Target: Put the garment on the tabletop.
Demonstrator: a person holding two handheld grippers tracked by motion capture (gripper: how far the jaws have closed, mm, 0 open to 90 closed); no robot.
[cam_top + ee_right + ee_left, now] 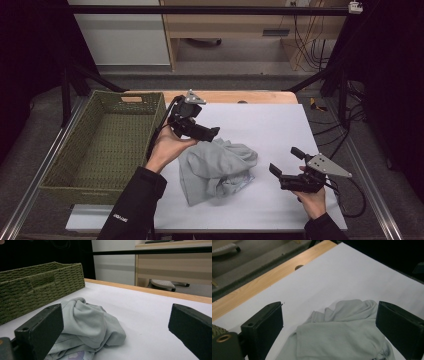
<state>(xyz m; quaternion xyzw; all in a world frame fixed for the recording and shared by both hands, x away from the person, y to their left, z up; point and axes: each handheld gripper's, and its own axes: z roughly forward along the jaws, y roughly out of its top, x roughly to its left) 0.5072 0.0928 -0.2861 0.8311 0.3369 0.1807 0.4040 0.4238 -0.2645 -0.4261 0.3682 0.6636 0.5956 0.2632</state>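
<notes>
Soft matt grey cloth (216, 167); rough woven green basket (102, 145).

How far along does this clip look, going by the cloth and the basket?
Early. Nothing looks done: the crumpled pale grey cloth garment lies heaped on the white table sheet, and the green woven basket beside it holds nothing. In hand: the left gripper hovers open at the heap's edge; the right gripper waits open, apart from it. Any grasping, folding or binning remains, presumably.
</notes>
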